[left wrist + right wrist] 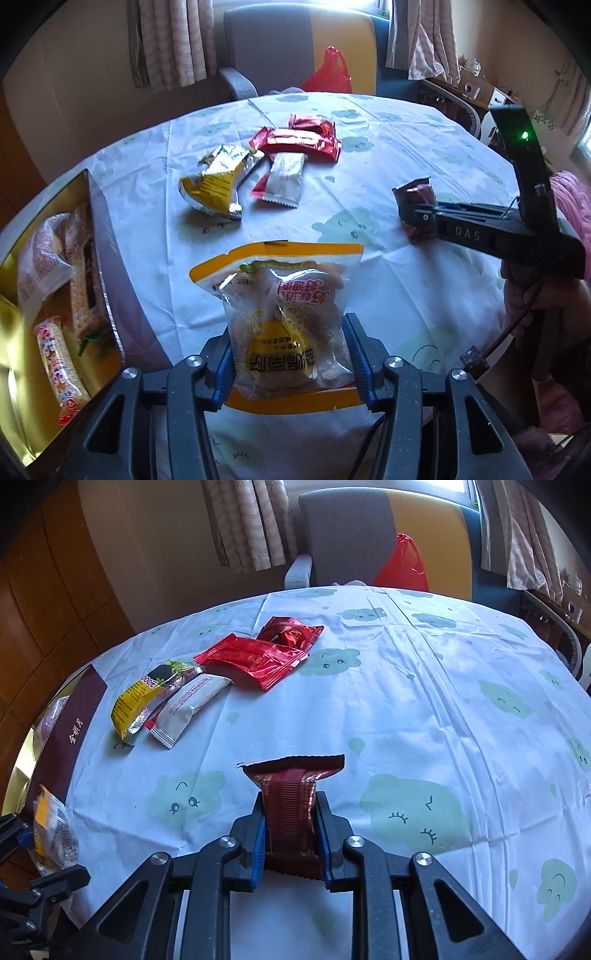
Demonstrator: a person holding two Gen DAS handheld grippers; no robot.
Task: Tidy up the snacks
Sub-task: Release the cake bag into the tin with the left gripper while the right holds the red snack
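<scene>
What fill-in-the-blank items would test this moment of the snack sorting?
1. The left hand-held gripper is shut on a clear bag with a ____ border.
2. The right hand-held gripper is shut on a dark ____ packet.
3. The gold-lined box sits at the table's ____ edge.

Missing words: orange; red; left

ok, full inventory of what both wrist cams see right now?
clear bag: 1, orange-trimmed, in left gripper
dark red packet: 1, in right gripper
red packets: 2, far table centre, overlapping
yellow-silver packet: 1, beside white packet: 1
gift box: 1, maroon outside, gold inside, left edge, snacks inside
tablecloth: 1, pale blue, green clouds
chair: 1, grey-yellow, behind table
plastic bag: 1, red, on chair
hand: 1, on right gripper's handle
</scene>
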